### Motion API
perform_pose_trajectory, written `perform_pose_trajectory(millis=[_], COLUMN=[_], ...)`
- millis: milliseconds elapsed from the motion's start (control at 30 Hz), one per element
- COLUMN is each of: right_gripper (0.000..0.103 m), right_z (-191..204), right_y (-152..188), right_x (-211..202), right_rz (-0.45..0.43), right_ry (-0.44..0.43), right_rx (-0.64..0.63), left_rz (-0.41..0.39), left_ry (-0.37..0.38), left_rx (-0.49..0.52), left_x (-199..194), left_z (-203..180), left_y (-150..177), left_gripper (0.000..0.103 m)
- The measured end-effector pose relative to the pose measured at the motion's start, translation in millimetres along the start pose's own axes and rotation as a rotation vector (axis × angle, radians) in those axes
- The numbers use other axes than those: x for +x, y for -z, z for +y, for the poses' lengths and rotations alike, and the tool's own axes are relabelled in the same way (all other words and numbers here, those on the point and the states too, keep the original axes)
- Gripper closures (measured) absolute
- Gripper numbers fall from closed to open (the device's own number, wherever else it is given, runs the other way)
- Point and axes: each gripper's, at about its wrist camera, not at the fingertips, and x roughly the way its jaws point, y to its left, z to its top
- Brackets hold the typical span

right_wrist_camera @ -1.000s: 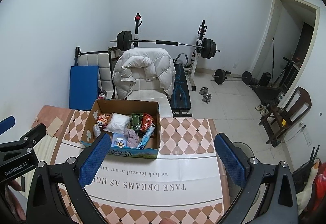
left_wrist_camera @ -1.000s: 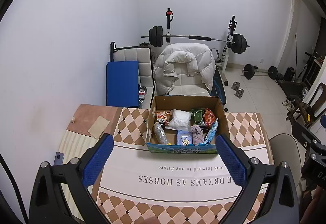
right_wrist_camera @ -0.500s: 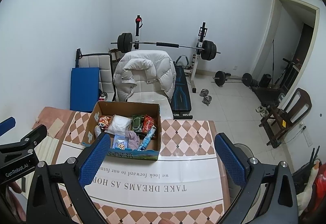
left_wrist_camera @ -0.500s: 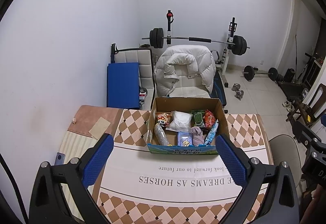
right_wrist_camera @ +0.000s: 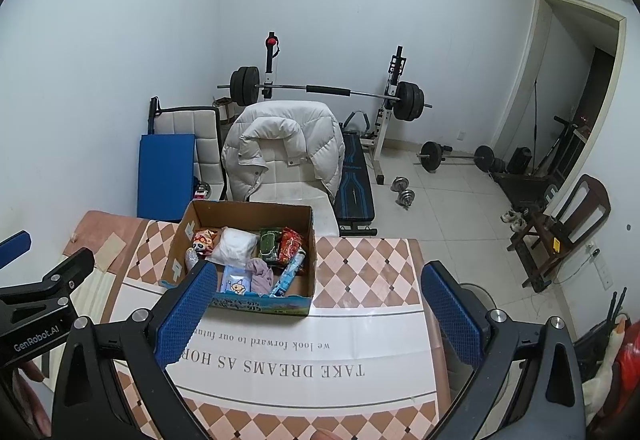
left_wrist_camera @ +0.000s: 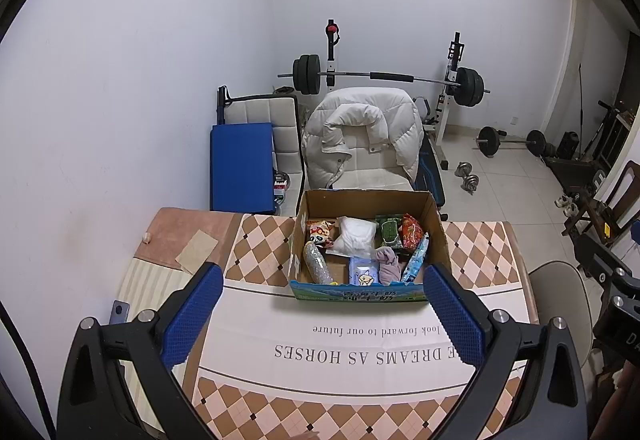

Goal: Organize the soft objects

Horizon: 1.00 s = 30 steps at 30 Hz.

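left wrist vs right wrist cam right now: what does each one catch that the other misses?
Only the left wrist view: the left tongs, open and empty, and a small grey device at the table's left edge.

Only the right wrist view: the right tongs, open and empty, the GenRobot.AI label on the other tool's body, and a white duck-like toy at far right.

Both: the cardboard box of soft items, including a white pouch and a lilac cloth, the printed tablecloth, the white jacket and the barbell rack.

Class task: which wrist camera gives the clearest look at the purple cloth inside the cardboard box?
The left wrist view: the purple cloth sits near centre, unobstructed. The right wrist view shows it further off-centre, beside the right tool's blue finger.
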Motion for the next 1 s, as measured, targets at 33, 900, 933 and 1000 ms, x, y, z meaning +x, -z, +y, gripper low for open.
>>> perform_pose_trajectory(millis=[33,900,933,1000], right_gripper=[0.0,0.0,0.0,0.0], right_z=[-0.1,-0.3,-0.2,-0.7], right_y=[0.6,-0.1,-0.6,-0.8], right_x=[-0.1,-3.9,-4.3,-4.3], right_rz=[-0.001,0.002,0.001,0.0], right_ry=[0.001,-0.002,-0.001,-0.004], right_rx=[0.001,0.005,0.005,0.006], left_rz=[-0.001,-0.007,-0.005,-0.005], left_ry=[0.001,0.003,0.003,0.003], left_rx=[0.001,0.01,0.01,0.006], left_x=[-1.0,-9.1,-9.1,-9.1], left_z=[-0.4,-4.5,-4.4,-4.7], left_y=[0.2,-1.7,-1.7,-1.3], left_gripper=[0.0,0.0,0.0,0.0])
